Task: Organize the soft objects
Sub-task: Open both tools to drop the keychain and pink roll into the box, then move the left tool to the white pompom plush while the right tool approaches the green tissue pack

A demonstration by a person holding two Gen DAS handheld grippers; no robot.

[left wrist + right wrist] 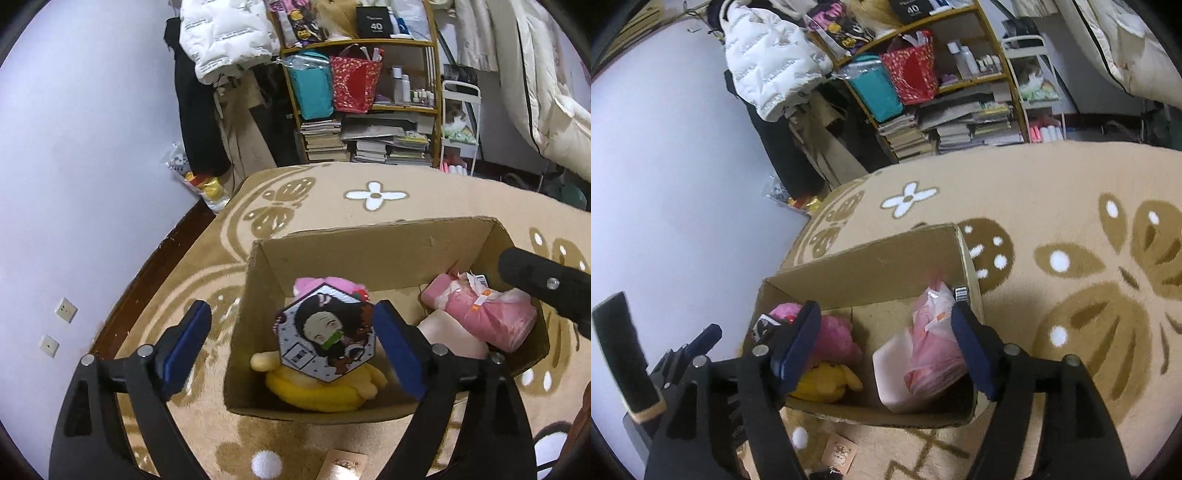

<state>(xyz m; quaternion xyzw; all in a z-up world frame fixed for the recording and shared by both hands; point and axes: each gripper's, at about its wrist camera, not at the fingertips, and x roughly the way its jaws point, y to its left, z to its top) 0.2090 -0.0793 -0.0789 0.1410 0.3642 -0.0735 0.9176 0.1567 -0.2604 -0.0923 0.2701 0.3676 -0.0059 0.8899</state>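
Cardboard box (369, 251) on rug (424, 199) holds the softs: bagged pink bundle (484, 314) is slippery, pinch mid-bulk; yellow plush (317, 391) and pink plush (834, 339) are light, squashy. Both tools, left (291, 347) and right (886, 347), spread, empty.

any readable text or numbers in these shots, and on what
"40": white number on the black box on the top shelf.
Small line above the "40": too blurred to read.
Barcode on the hexagonal anime-character card: too small.
Tag on the pink bagged bundle: unreadable.
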